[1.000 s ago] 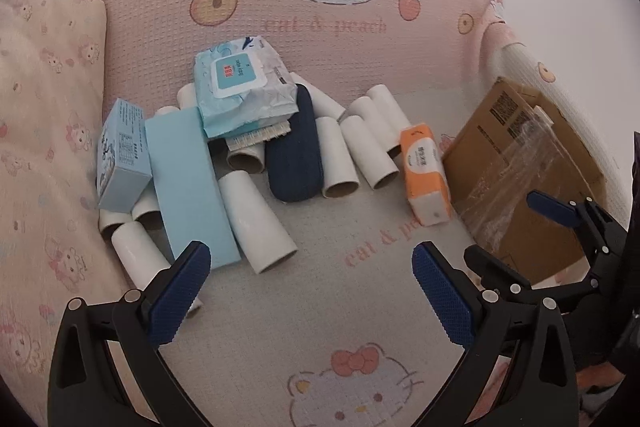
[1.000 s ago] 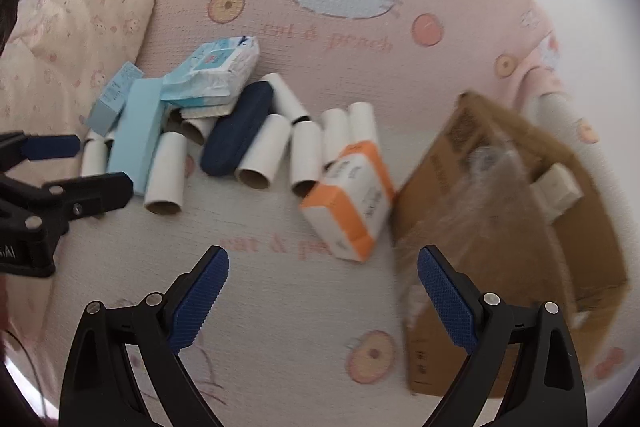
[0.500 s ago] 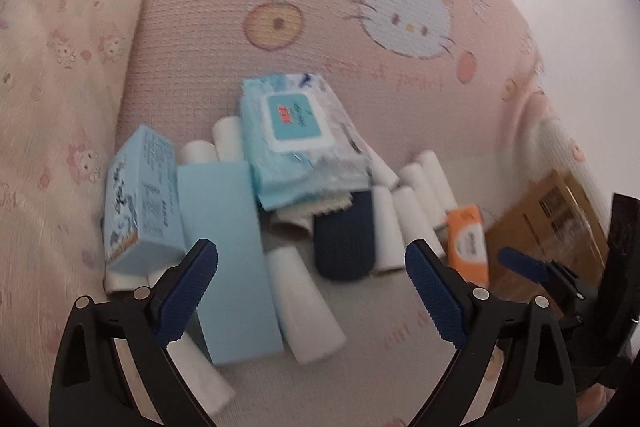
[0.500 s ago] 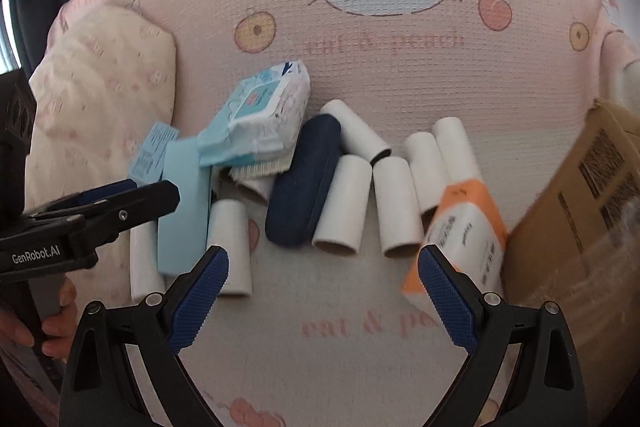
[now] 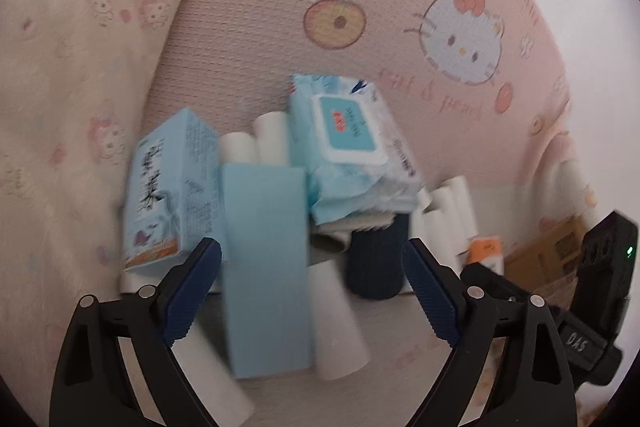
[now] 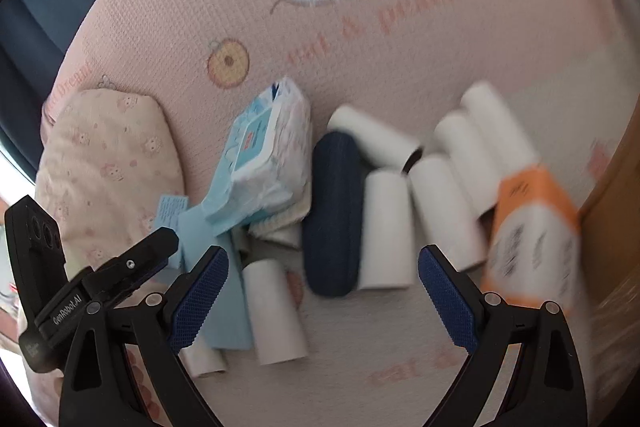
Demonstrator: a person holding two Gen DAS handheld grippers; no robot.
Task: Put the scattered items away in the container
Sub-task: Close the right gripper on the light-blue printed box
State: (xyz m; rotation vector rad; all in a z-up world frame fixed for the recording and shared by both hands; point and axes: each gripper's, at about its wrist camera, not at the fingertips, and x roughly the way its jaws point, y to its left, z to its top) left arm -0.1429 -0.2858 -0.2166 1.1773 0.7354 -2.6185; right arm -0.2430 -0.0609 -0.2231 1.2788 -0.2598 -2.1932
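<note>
Though blurred, blue flat box [image 5: 266,267] uncrushed.

we're in a home bedroom: pink cartoon-cat bedding [image 5: 400,39] fills the frame, a pillow [image 5: 72,67] upper left.

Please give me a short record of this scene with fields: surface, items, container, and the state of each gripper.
surface: pink cartoon mat
items: wipes pack, flat blue box, printed carton, navy case, white tubes, orange pack
stacking: wipes pack lies on top of the pile
container: cardboard box, at the right edge
left hand-held gripper: open, empty, over the flat blue box
right hand-held gripper: open, empty, near the navy case
</note>
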